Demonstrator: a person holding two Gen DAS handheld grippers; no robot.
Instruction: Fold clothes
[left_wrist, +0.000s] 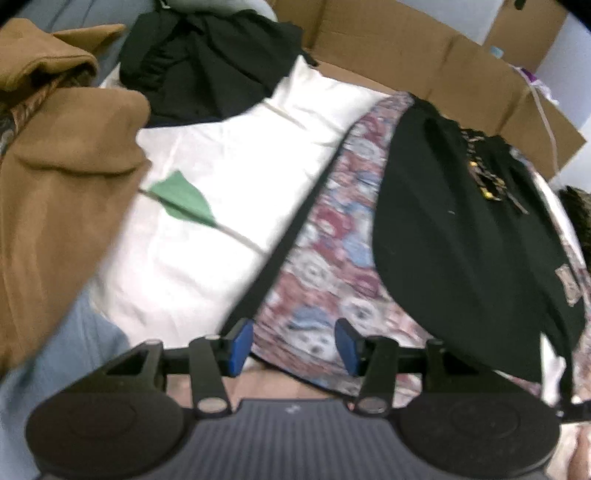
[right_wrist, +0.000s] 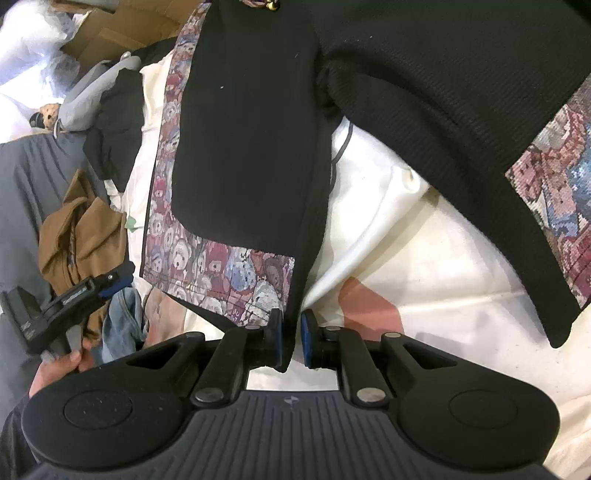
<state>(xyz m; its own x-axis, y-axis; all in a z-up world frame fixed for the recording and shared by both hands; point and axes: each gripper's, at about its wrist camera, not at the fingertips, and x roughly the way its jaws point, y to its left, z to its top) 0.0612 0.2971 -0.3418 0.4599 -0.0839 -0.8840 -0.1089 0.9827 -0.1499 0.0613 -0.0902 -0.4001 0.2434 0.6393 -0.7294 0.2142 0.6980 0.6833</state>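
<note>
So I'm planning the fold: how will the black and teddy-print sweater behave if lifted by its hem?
The sweater will probably droop; its sleeve already curves limply. The thick knit suggests some weight. The right gripper pinches only its edge, so it may slip.

Black, bear-patterned sweater (right_wrist: 251, 147), seemingly half-folded, flat

Even, diffuse indoor light; shadows soft. Left wrist view motion-blurred throughout; white sheet (left_wrist: 207, 177) near overexposed. Right wrist view sharp; black knit (right_wrist: 251, 147) shows little detail. Both views: strong fisheye bending, dark corners.
</note>
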